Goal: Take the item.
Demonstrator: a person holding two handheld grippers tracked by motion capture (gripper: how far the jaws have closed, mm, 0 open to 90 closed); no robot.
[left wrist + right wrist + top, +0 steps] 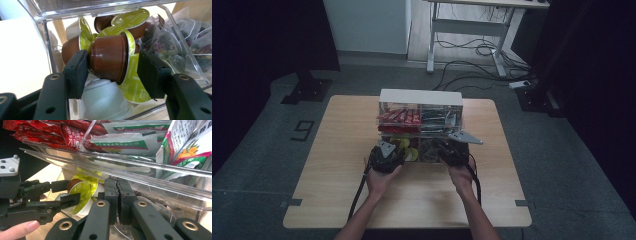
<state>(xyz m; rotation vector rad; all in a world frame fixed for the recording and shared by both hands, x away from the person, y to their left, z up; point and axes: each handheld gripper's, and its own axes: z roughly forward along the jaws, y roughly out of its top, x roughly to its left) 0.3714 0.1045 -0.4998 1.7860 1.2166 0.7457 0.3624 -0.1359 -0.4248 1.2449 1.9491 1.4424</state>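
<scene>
Left gripper point(112, 67) straddles brown plastic coffee capsule with green foil lid point(110, 58), centre frame, jaws wide.
Capsule light, rigid, slick; grip the sidewall. Right gripper point(117, 195) pinched closed.

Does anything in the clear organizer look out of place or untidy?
Nothing looks damaged or spilled. The coffee capsules lie jumbled at all angles in the clear organizer, and the left gripper brackets one brown capsule.

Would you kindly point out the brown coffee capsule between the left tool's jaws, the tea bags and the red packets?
brown coffee capsule point(108, 58), left gripper view, its side wall.
tea bags point(172, 41), left gripper view, one bag's mesh.
red packets point(50, 131), right gripper view, a wrapper's face.
</scene>
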